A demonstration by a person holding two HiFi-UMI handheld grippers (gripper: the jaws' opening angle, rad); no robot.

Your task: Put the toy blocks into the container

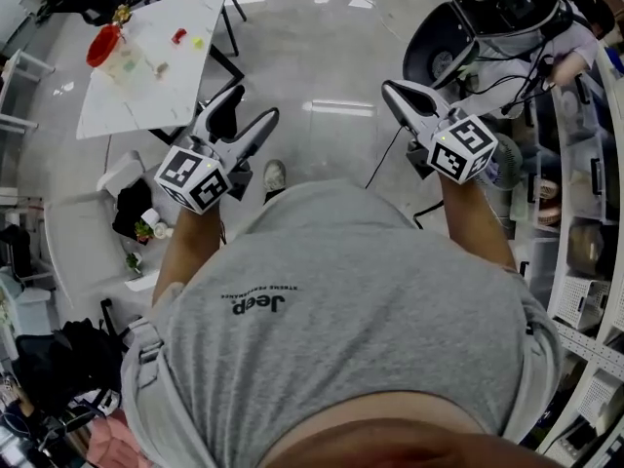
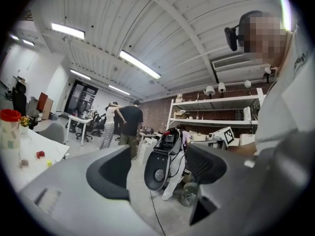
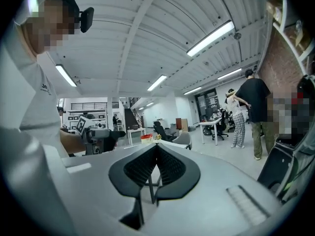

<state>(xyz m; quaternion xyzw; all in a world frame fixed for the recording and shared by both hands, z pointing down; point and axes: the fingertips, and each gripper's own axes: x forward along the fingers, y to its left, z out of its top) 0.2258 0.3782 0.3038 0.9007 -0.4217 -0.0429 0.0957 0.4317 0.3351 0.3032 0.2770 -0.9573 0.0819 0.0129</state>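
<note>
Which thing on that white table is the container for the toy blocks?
Look to the white angular table at the upper left of the head view. Near its left edge stands a clear plastic container with a red top. It is far bigger than the small red block and yellow block lying further right on the table.

Bright, even light is given by ceiling strip lights [image 2: 140, 65]; glare is noted on the floor [image 1: 341, 107]; fisheye edges are vignetted.
</note>
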